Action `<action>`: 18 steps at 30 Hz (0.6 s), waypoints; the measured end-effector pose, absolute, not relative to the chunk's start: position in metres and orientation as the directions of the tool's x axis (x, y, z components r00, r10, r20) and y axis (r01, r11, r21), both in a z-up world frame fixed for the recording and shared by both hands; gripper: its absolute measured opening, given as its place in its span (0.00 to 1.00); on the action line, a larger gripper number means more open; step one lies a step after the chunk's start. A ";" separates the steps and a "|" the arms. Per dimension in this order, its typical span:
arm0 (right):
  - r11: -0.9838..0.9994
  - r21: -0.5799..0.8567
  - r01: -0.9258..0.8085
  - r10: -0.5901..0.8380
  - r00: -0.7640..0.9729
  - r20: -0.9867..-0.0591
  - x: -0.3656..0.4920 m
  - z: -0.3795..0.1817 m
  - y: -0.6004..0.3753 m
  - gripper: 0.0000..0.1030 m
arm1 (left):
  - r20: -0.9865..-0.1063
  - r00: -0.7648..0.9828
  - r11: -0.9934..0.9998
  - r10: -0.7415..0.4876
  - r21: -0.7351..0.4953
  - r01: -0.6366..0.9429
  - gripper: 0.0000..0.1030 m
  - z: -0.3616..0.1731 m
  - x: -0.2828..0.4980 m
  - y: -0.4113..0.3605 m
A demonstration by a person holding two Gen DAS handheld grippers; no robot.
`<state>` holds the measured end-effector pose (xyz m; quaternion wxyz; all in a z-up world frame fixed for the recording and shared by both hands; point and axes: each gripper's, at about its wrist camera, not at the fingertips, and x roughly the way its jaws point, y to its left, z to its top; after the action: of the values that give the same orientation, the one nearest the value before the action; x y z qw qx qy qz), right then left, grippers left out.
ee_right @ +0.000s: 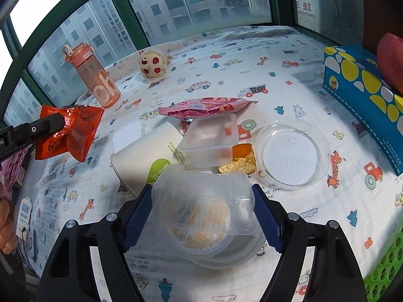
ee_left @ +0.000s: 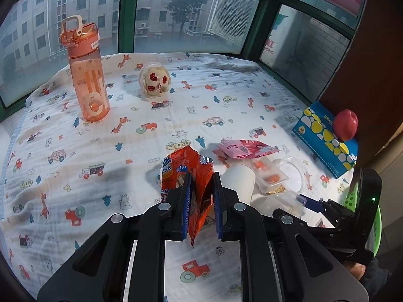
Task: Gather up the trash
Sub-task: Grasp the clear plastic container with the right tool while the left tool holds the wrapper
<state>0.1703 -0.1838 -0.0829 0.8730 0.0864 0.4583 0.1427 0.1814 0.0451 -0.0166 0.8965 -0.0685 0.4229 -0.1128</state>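
My left gripper [ee_left: 200, 183] is shut on an orange snack wrapper [ee_left: 187, 173] and holds it above the cloth; the wrapper also shows in the right wrist view [ee_right: 73, 130]. My right gripper [ee_right: 202, 201] is shut on a clear plastic cup with a wafer inside [ee_right: 201, 211]. Ahead lie a white paper cup on its side [ee_right: 141, 156], a clear tray [ee_right: 210, 141], a pink wrapper [ee_right: 204, 108], a clear round lid [ee_right: 293, 153] and a wafer piece [ee_right: 239, 163].
An orange water bottle [ee_left: 87, 73] and a plush toy [ee_left: 155, 79] stand at the back. A blue tissue box [ee_left: 325, 136] with a red apple [ee_left: 345, 124] sits at the right. A green perforated basket [ee_right: 385, 266] is at the lower right, beyond the table edge.
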 end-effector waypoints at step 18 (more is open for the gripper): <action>0.940 0.323 -0.108 0.305 0.687 -0.659 0.108 -0.020 -0.242 0.72 | -0.695 0.628 0.935 -0.350 -0.222 0.276 0.14 0.021 0.149 -0.012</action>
<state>0.1075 -0.2422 -0.0196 0.9092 0.1303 0.3788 0.1136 0.1489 -0.0118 0.0210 0.9009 -0.0470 0.3950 -0.1739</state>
